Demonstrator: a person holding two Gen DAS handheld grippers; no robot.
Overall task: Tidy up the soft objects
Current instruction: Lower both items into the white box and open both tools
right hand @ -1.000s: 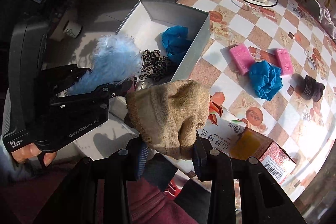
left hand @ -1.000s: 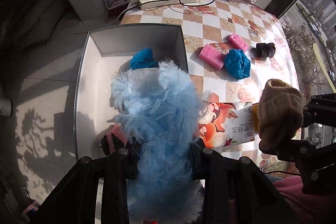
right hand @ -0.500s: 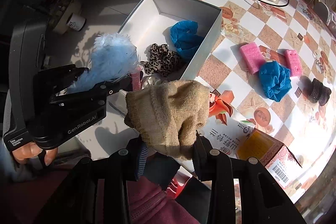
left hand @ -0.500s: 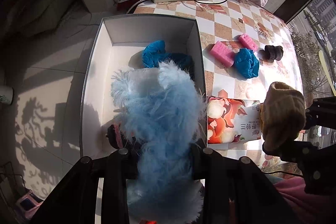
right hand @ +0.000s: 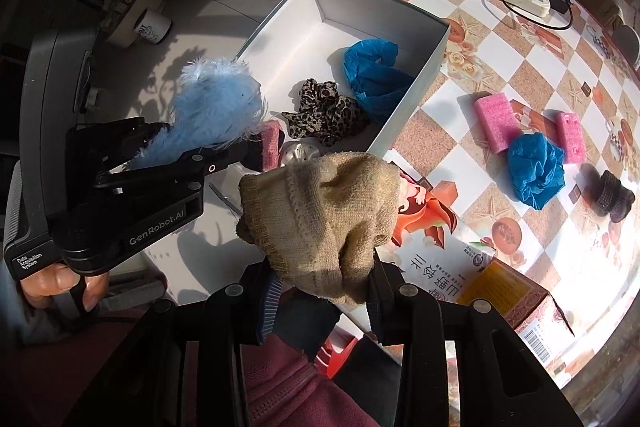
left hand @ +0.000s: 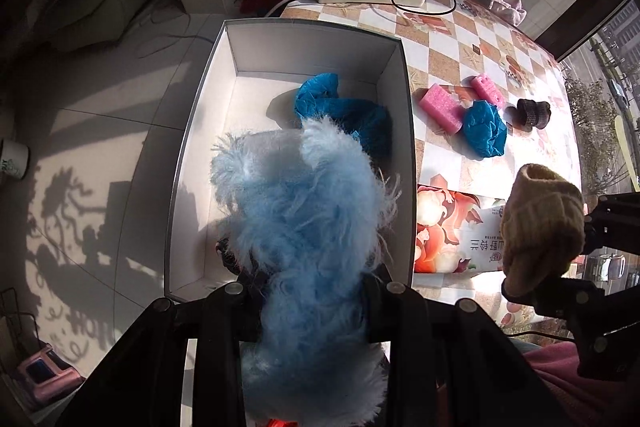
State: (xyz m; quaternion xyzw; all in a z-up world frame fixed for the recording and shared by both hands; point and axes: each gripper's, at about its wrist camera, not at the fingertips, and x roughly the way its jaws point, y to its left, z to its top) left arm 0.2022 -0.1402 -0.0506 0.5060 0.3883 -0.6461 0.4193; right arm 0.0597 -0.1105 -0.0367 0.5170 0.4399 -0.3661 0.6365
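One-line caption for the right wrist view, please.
Right gripper clamps a tan knitted sock while left gripper holds a fluffy light-blue fur piece over the white cardboard box.

The left gripper (right hand: 256,143) carries two printed marks on its black housing, read from the right wrist view: "GenRobot.AI" in light lettering along the lower body, and "Data Acquisition System" in small type on the handle end. The flat printed packet (right hand: 436,251) on the table bears large Chinese characters, seen upside down and not reliably legible. The cardboard box (right hand: 520,303) beside it shows a barcode label; its digits are too small to read.
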